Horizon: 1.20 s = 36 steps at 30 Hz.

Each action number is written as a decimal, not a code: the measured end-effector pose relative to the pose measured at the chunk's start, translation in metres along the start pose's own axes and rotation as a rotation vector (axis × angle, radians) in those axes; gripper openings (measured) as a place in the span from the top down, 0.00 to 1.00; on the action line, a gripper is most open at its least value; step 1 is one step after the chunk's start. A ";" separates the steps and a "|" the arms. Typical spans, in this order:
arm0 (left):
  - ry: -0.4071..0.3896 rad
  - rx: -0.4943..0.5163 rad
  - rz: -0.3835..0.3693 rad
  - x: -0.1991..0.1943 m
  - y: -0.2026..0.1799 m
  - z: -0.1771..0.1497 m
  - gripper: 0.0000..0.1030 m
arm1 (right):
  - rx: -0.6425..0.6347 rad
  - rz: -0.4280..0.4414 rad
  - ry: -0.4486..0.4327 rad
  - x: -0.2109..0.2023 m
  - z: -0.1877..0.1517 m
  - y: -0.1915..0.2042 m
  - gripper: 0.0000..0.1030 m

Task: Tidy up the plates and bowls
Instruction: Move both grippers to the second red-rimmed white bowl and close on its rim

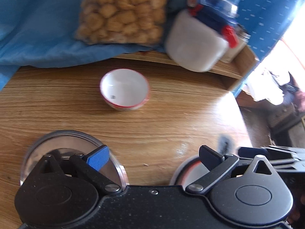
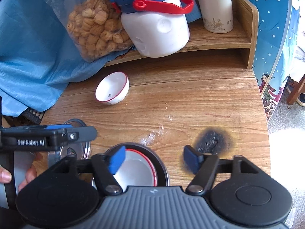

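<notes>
A small white bowl with a red rim [image 1: 124, 89] stands alone on the wooden table [image 1: 171, 118], also in the right wrist view [image 2: 112, 88]. My left gripper [image 1: 154, 158] is open and empty, above a glass plate [image 1: 63, 145] at its left finger. My right gripper [image 2: 154, 159] is open and empty, its left finger over a white red-rimmed bowl [image 2: 137, 169] that sits inside a dark metal bowl [image 2: 162, 164]. The left gripper [image 2: 57, 135] shows in the right wrist view over the glass plate [image 2: 83, 145].
A bag of biscuits [image 2: 95, 24], a white jug with blue lid and red handle [image 2: 156, 30] and a white flask [image 2: 217, 9] stand on a raised wooden shelf [image 2: 219, 42] at the back. Blue cloth [image 2: 32, 57] covers the left. A burn mark [image 2: 211, 139] is on the table.
</notes>
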<state>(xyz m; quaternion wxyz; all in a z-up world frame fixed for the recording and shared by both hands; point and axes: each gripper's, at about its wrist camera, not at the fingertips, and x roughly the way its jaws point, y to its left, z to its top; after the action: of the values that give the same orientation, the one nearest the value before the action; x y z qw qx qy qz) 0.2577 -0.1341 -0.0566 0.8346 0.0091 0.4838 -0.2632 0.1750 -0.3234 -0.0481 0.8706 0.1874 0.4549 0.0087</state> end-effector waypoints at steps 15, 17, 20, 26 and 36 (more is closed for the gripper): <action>-0.048 -0.162 0.199 0.024 0.083 0.043 0.01 | -0.036 -0.105 -0.009 0.032 0.022 0.012 0.00; -0.047 -0.153 0.201 0.030 0.088 0.051 0.01 | -0.035 -0.106 -0.007 0.037 0.028 0.014 0.00; -0.037 -0.127 0.198 0.039 0.094 0.062 0.01 | -0.027 -0.104 -0.009 0.044 0.040 0.015 0.00; -0.013 -0.059 0.195 0.058 0.097 0.077 0.01 | -0.024 -0.118 -0.035 0.063 0.069 0.021 0.00; 0.033 0.038 0.220 0.088 0.103 0.092 0.01 | -0.035 -0.142 0.027 0.104 0.094 0.028 0.01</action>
<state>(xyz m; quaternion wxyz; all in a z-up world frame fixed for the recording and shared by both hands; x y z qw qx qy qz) 0.4120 -0.1084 -0.1039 0.8502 0.0822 0.4884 -0.1788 0.3155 -0.3077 -0.0720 0.8660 0.1393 0.4783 -0.0428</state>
